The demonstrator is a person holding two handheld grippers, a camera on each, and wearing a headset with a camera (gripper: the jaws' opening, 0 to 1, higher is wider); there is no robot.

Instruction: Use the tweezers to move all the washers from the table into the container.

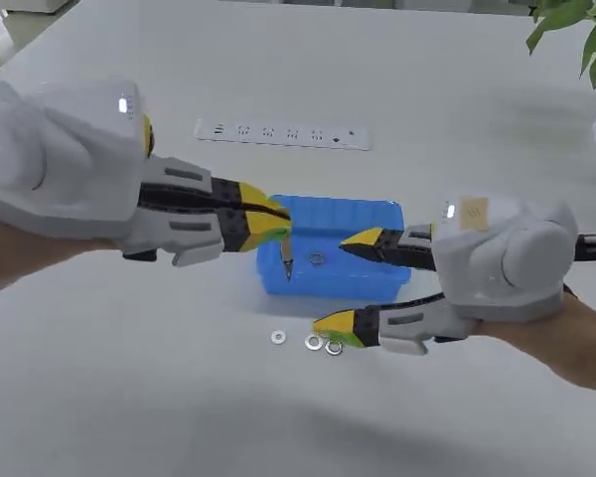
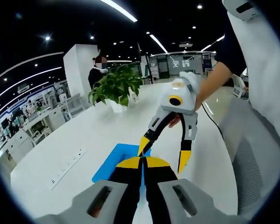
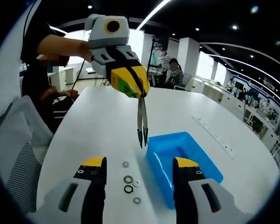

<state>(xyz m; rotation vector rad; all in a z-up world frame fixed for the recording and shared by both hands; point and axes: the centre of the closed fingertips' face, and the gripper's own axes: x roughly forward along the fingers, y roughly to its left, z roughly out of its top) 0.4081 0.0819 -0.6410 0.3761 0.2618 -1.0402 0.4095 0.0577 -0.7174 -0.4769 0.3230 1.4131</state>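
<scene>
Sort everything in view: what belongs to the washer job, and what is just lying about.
Job: thin metal tweezers in the left tool; blue rectangular plastic container; small round metal washers on the white table.
Lying about: long white power strip; green leafy plant.

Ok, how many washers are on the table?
5 washers on the table, left of the blue container in the right gripper view: one nearer the tweezers, four clustered. Others may be hidden.

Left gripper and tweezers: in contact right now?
Touching. The right gripper view shows the left gripper with its yellow jaw tips closed on the top end of the tweezers, which hang straight down from them.
</scene>
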